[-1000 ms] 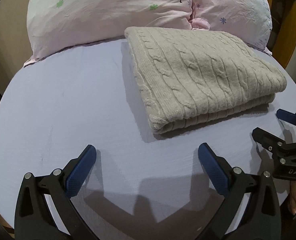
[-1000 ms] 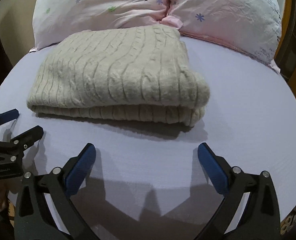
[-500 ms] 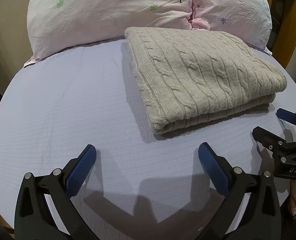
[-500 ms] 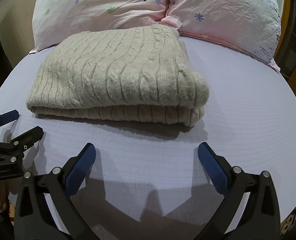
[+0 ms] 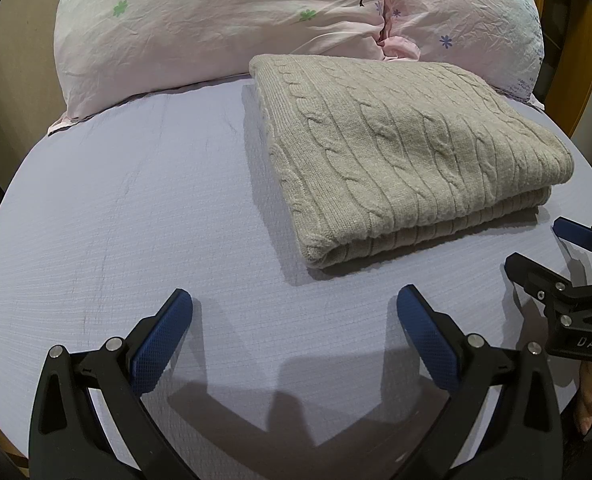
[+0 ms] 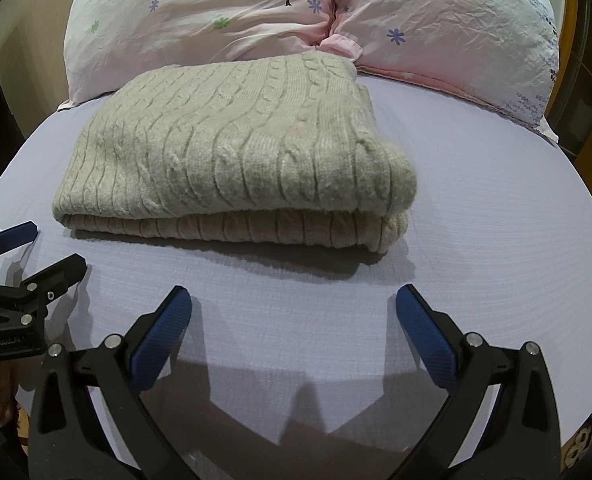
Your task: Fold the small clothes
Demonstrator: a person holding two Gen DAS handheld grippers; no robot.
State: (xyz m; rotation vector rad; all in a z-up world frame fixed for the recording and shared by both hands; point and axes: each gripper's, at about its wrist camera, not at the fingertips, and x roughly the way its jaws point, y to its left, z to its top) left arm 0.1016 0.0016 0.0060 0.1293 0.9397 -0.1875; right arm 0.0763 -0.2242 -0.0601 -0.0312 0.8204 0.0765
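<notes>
A beige cable-knit sweater [image 5: 407, 152] lies folded into a thick rectangle on the lavender bed sheet [image 5: 136, 220]; it also shows in the right wrist view [image 6: 236, 160]. My left gripper [image 5: 294, 312] is open and empty, hovering over bare sheet in front of the sweater's near left corner. My right gripper [image 6: 294, 312] is open and empty, just in front of the sweater's folded front edge. Each gripper shows at the edge of the other's view: the right one [image 5: 543, 248] and the left one [image 6: 44, 252].
Two pink floral pillows [image 5: 224, 20] [image 6: 447, 20] lie against the head of the bed behind the sweater. A wooden bed frame [image 5: 571, 52] rises at the right. The sheet [image 6: 475, 240] drops off at the near edge.
Both grippers stay open and almost still. The right wrist view has drifted very slightly closer to the sweater. The sweater has not moved.
</notes>
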